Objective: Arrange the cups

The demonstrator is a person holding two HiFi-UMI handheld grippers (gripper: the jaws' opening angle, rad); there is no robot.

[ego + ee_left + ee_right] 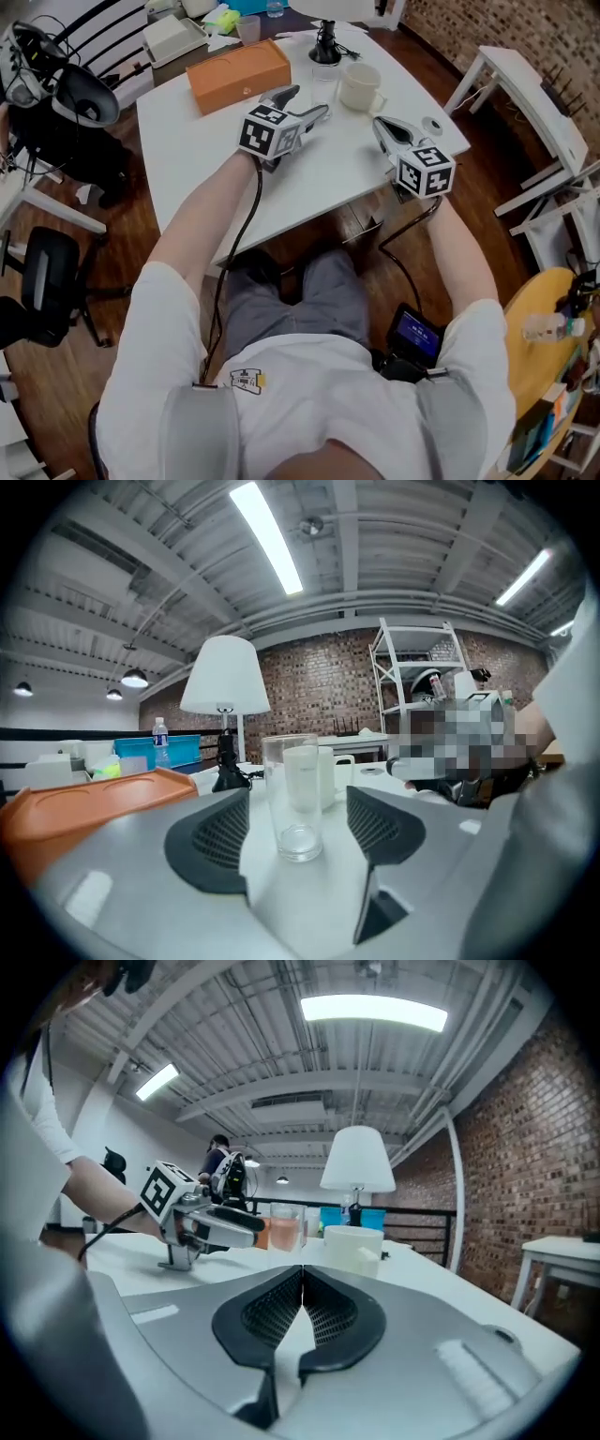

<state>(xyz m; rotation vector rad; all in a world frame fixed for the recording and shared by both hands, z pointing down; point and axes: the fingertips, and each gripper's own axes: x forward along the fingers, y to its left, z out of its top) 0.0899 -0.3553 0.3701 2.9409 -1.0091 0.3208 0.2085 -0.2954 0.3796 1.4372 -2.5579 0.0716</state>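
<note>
L gripper: jaws spread, pads clear of everything, nothing pinched. Straight ahead in the gap btw the two pads, per left gripper view: clear glass, upright, empty, daylight on both sides of it. Head view: same glass just past the L tips, on far-centre part of white table. R gripper: jaws pressed together pad to pad, nothing btw them. Held over near-right part of table, well apart from L gripper, tips aimed toward far side. White mug: upright, just right of glass, not touching it, handle on its right; far of R tips, apart from them. Marker cube on each gripper, black cable from L one along bare forearm. Lamp: black base just far of glass, white shade above. Orange box: lying flat, far-left of L gripper, near it but apart. Farther out, left gripper view: blue bin w/ water bottle beside it at far left, white shelf rack at far right, brick wall behind. Head view: black office chair on wood floor, left of table.
</note>
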